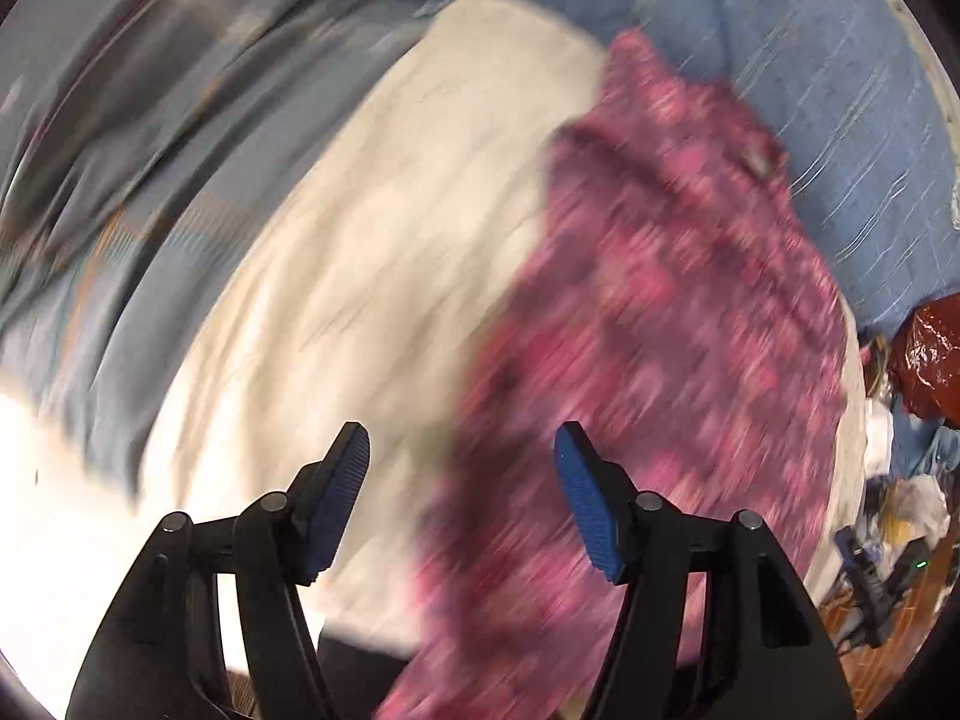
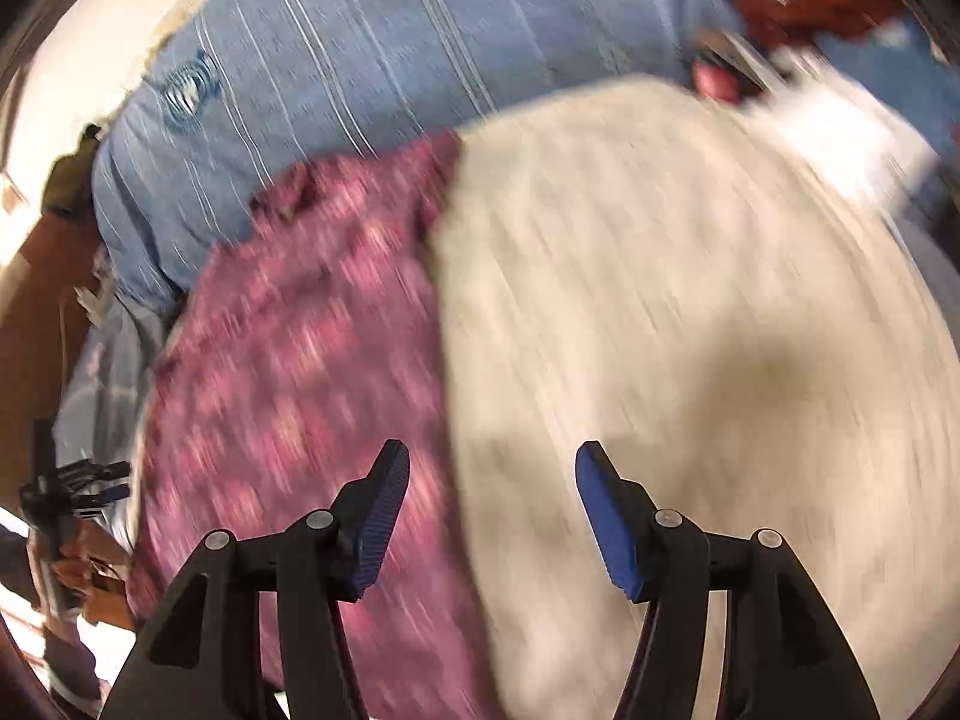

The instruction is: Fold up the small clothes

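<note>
A pink patterned garment (image 1: 666,312) lies spread on a cream cloth (image 1: 360,252) over a blue striped bedspread. Both views are motion-blurred. My left gripper (image 1: 462,498) is open and empty, hovering above the garment's near left edge. In the right wrist view the same garment (image 2: 300,330) lies at the left on the cream cloth (image 2: 690,300). My right gripper (image 2: 492,516) is open and empty, above the garment's right edge where it meets the cream cloth. The other gripper (image 2: 78,480) shows small at the far left there.
The blue striped bedspread (image 1: 810,90) lies behind the cloth. A rumpled grey-blue blanket (image 1: 150,120) lies at the left. A red-brown plastic bag (image 1: 930,354) and clutter with cables (image 1: 888,570) sit at the right. White paper (image 2: 840,132) lies at the far right.
</note>
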Motion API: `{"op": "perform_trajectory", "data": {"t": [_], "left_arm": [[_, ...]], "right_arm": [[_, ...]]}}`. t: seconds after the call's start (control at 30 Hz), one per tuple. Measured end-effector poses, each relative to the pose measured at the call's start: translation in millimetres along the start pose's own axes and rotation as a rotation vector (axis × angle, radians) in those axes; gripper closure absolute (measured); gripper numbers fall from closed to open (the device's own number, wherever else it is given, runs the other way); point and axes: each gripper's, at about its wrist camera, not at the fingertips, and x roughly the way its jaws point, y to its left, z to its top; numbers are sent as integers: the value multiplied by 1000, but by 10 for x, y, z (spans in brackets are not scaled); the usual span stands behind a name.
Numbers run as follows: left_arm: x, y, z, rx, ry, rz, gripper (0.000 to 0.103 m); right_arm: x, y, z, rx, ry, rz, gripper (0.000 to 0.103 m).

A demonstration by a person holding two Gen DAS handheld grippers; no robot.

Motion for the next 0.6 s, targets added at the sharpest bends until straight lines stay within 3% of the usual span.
{"op": "perform_trajectory", "data": {"t": [0.1,0.27,0.43,0.53,0.6], "left_arm": [[18,280,-324,-41,75,-21,40],[133,428,-687,-111,160,-186,39],[196,237,-780,-56,175,-188,33],[253,164,-797,-54,191,-191,33],[291,150,-778,-56,200,-194,33]], "right_arm": [[-39,-177,-405,68,49,31,42],[-85,-199,-780,97,74,131,42],[-38,-49,-989,37,132,236,44],[-14,68,-1059,-30,138,239,56],[21,105,-1081,-63,142,216,83]]}}
